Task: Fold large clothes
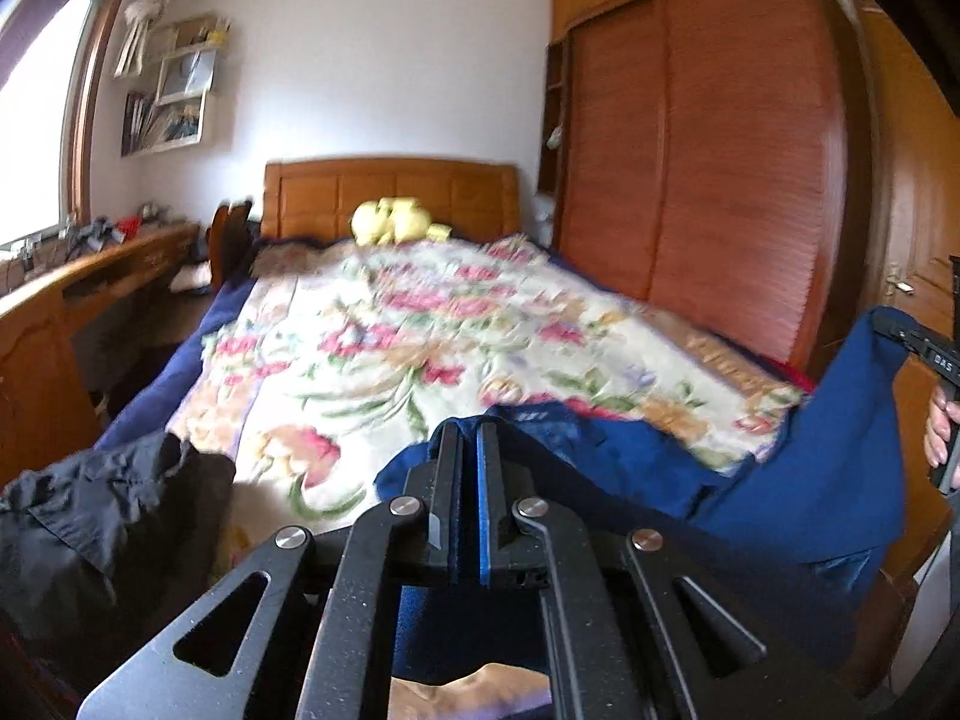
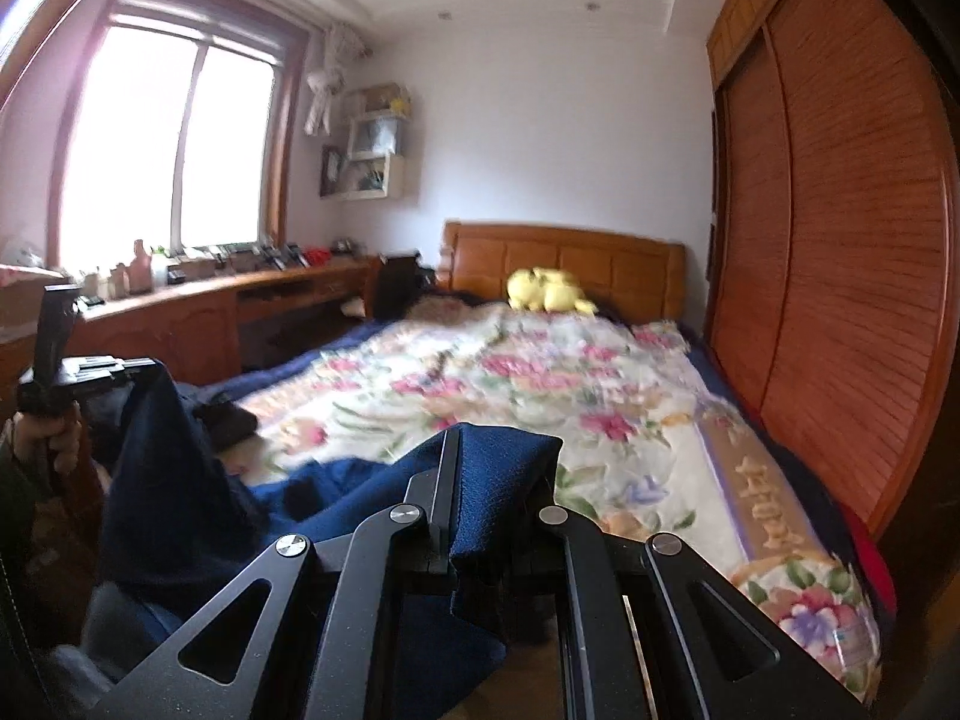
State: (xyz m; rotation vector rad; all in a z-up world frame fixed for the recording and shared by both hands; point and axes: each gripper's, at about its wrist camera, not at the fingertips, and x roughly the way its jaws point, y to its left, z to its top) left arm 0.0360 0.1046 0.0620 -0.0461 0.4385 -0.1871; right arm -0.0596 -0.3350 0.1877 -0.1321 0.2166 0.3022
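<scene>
Left gripper [image 1: 469,438] clenched on the blue garment [image 1: 828,480]: a thin strip of blue fabric is pinched between its two fingers [image 1: 445,480], pads nearly together. Right gripper [image 2: 480,450] likewise clamped on the same garment; there the cloth bunches over and past the right-hand finger, which it hides, while the left-hand finger [image 2: 447,468] stays visible. In the left wrist view the fabric runs from the fingers off to the right, sagging low over the near edge of the bed and rising again to the right gripper at the frame's right edge, where a hand [image 1: 939,426] grips its handle. In the right wrist view the mirror case: cloth drops left of the fingers, then peaks up at the left gripper [image 2: 144,367] far left, with a hand [image 2: 51,438] on the handle below. So the garment hangs stretched between the two grippers, its middle drooping onto the floral blanket [image 1: 372,330]. Ahead of both finger pairs: the bed with the floral blanket, a yellow plush toy [image 1: 393,219] at the far end against the wooden headboard [image 1: 390,192]. Left of the left fingers, low: a black garment [image 1: 102,510] crumpled at the bed's near corner. Right of the fingers: a wooden wardrobe [image 1: 690,168]. Far left: a long wooden desk [image 2: 198,306] under the window [image 2: 162,132]. Both views motion-blurred.
</scene>
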